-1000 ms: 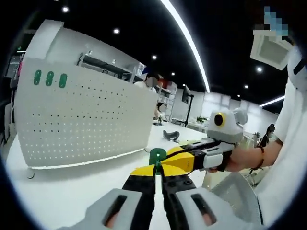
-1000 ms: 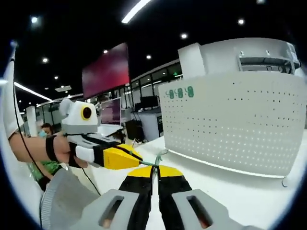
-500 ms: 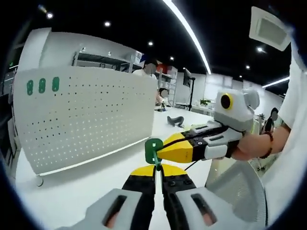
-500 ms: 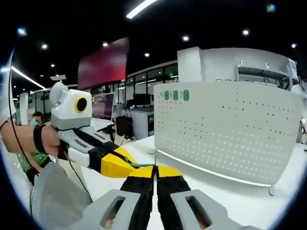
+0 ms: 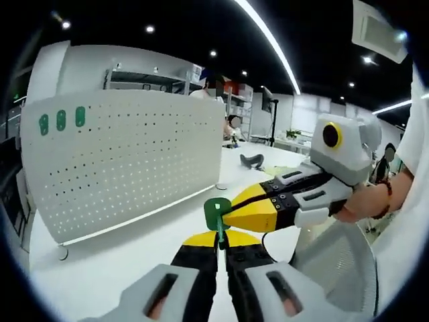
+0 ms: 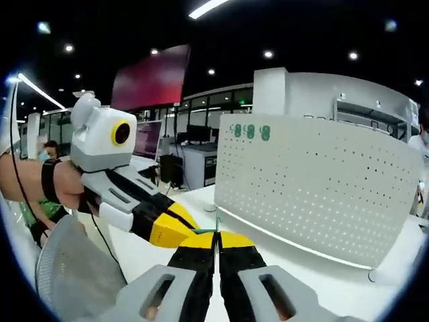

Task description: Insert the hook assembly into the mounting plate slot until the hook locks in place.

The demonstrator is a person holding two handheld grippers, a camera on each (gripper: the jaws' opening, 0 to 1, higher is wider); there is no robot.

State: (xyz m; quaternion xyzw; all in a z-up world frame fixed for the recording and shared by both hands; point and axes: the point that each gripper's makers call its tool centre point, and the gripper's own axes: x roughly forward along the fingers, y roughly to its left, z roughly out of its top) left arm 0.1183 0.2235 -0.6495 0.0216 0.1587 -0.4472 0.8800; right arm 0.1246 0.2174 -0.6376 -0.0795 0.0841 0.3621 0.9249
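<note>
The white perforated mounting plate (image 5: 127, 161) stands upright on the table, with three green hooks (image 5: 62, 119) set in its top left corner. My left gripper (image 5: 220, 236) is shut on the stem of a green hook assembly (image 5: 216, 210), held in the air in front of the plate. My right gripper (image 5: 229, 213) comes in from the right, its yellow tips closed against the same green piece. In the right gripper view, my right gripper (image 6: 216, 235) is shut with a thin green edge (image 6: 208, 230) at its tips. The left gripper (image 6: 188, 230) meets it from the left, and the plate (image 6: 315, 188) stands beyond.
The white table (image 5: 114, 261) runs under the plate. A grey mesh chair back (image 5: 335, 261) sits close at the lower right. A small black object (image 5: 251, 159) lies far back on the table. A red screen (image 6: 151, 84) and people are in the background.
Both grippers stay together on the green hook. The views have shifted a little, and the plate looks slightly nearer and more square-on.
</note>
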